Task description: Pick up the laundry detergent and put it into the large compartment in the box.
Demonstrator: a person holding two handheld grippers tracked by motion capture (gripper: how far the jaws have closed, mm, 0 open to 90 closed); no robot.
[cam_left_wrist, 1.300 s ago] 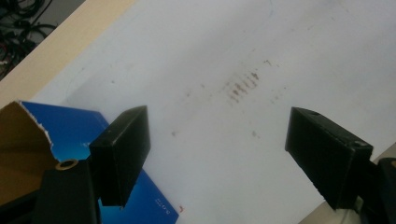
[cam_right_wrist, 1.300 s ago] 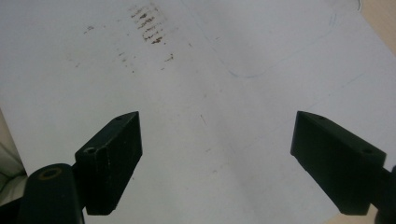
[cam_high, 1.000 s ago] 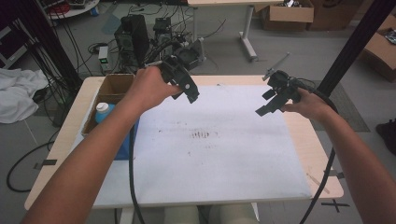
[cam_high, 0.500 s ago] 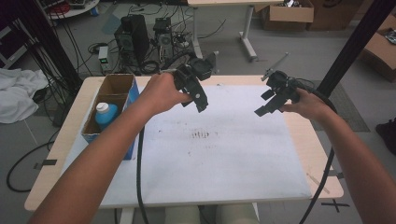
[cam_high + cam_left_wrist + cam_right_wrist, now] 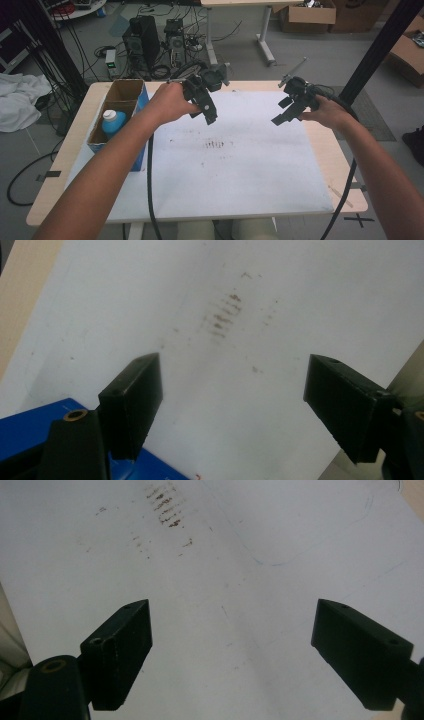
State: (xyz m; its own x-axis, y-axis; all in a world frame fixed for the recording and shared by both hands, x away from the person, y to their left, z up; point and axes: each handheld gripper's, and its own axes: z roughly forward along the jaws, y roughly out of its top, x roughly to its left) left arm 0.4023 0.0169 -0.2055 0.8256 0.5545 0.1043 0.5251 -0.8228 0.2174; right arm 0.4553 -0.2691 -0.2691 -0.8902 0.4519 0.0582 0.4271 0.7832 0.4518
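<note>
Now both grippers hover empty over the white sheet (image 5: pixel 240 165): left gripper (image 5: pixel 210 114) jaws wide, just been closing slightly; right gripper (image 5: pixel 281 117) wide. Bottle (image 5: pixel 113 123) sits in the box (image 5: pixel 125 92) far left; a careless reach could topple it.

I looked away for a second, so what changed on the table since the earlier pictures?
The left tool moved from beside the cardboard box toward the table's far middle, its jaws closing slightly with nothing between them. The right tool, box and blue bottle stayed put.
</note>
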